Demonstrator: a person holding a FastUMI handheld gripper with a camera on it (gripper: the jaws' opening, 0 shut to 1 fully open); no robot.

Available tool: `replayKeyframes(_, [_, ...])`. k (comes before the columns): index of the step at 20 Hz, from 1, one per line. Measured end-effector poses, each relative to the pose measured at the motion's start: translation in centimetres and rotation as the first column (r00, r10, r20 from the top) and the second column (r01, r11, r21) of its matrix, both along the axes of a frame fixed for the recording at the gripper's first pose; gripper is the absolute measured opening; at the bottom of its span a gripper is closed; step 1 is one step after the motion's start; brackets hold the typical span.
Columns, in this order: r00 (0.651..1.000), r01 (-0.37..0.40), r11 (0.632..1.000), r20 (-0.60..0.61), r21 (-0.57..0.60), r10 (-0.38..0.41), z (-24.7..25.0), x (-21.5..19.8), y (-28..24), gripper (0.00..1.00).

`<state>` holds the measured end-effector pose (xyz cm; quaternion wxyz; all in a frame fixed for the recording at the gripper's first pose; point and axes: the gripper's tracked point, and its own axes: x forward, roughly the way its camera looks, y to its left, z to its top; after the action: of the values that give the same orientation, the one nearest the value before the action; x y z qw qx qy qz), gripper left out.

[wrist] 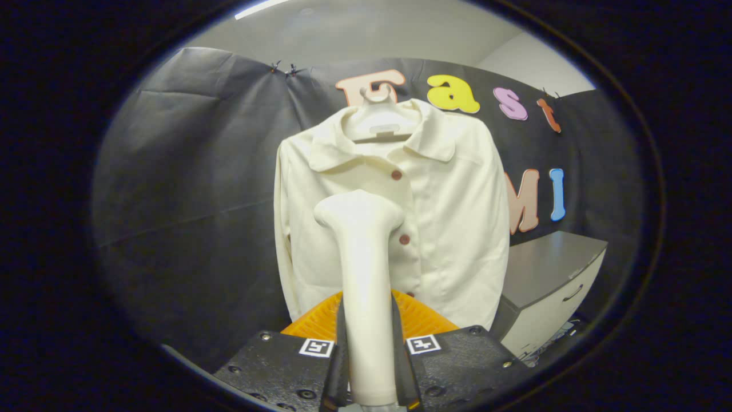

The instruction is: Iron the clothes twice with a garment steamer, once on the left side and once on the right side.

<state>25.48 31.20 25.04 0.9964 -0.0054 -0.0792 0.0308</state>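
Observation:
A cream button-up shirt (452,229) hangs on a white hanger (377,123) against the booth's black wall, straight ahead of me. My gripper (369,343) is shut on the handle of a white garment steamer (363,252). The steamer stands upright between the fingers, its head level with the shirt's middle, over the left half of the front and close to the row of brown buttons (404,239). I cannot tell if the head touches the cloth.
A grey cabinet (549,286) with a drawer handle stands low to the right of the shirt. An orange ribbed part (423,320) shows just behind the fingers.

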Motion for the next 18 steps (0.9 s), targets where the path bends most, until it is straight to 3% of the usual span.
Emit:
replayKeyframes(5, [0.994,0.012,1.000,-0.109,-0.021,-0.014,-5.9,2.6,0.8,0.32])
replayKeyframes(18, [0.961,0.006,0.997,-0.274,-0.074,-0.026,-17.8,3.8,1.5,0.29])
